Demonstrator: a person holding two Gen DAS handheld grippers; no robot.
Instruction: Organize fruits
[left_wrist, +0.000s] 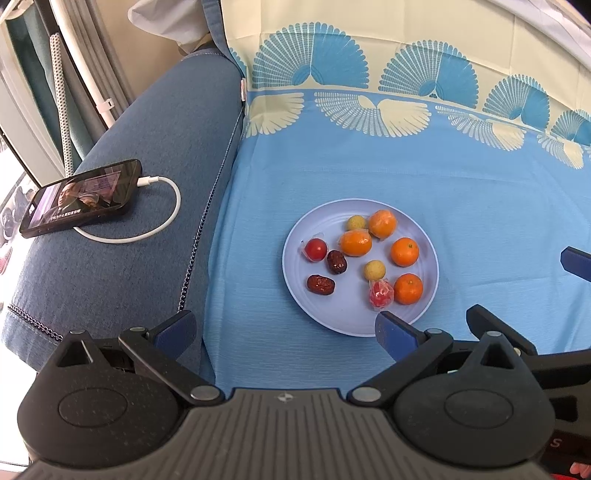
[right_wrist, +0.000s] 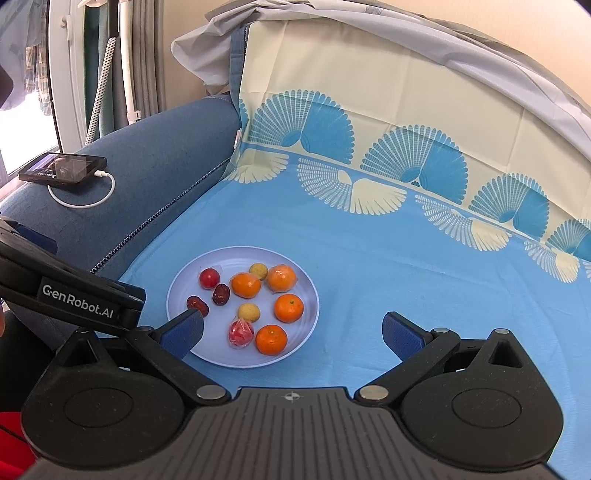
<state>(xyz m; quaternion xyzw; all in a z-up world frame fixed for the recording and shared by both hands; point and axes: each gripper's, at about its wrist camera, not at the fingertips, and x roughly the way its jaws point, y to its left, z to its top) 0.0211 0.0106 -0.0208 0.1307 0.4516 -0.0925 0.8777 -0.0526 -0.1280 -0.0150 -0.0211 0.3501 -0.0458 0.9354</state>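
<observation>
Both tongs, the left tongs (left_wrist: 286, 334) and the right tongs (right_wrist: 293, 332), are wide and empty, so go slowly to the plate (right_wrist: 310, 314) just ahead and pinch one orange (right_wrist: 271, 339) softly.

Pale blue plate (left_wrist: 295, 266); orange mandarins (left_wrist: 405, 252); blue fan-patterned cloth (left_wrist: 461, 192).

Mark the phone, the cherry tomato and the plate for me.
phone (left_wrist: 79, 197), left wrist view, middle of its screen.
cherry tomato (left_wrist: 316, 249), left wrist view, its centre.
plate (right_wrist: 218, 360), right wrist view, bare near rim.
</observation>
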